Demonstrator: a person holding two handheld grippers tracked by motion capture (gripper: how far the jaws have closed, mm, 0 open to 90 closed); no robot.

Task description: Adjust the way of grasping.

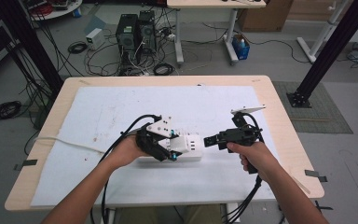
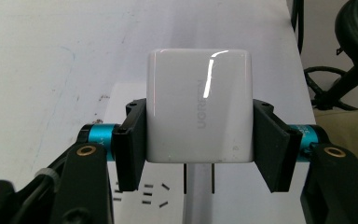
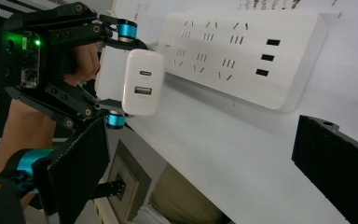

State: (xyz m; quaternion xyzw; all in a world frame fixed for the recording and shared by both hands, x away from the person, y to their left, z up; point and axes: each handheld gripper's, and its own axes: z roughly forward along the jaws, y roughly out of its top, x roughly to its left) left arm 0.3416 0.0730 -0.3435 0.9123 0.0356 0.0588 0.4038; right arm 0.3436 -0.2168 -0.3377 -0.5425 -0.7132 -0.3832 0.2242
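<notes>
Two handheld grippers, one charger and one power strip were present. The left gripper [image 1: 171, 145] had its fingers [image 2: 131, 144] clamped on the two opposite sides of a single white wall charger [image 2: 199, 112], a glossy, rounded plastic block lettered UGREEN, with two flat metal prongs [image 2: 198, 178] projecting from its underside. In the right gripper view the charger's end face [image 3: 143, 83] carried two ports, one small oval and one rectangular. The charger was held just above one white power strip [image 3: 242, 51], a long flat plastic bar with rounded corners lying on the surface; the strip showed rows of slotted sockets and three small dark rectangular ports at one end. Whether the prongs touched the strip could not be told. The right gripper [image 1: 210, 141], near the strip's end, had its black, matte fingers [image 3: 338, 163] spread apart and empty. The surface [image 1: 261, 84] was a pale wooden table with rounded corners, covered by a white, lightly stained sheet [image 1: 121, 107]. Behind it, on a grey floor, stood two dark computer towers [image 1: 135, 30] among loose cables, and black frame posts [image 1: 340, 42] flanked the table.
</notes>
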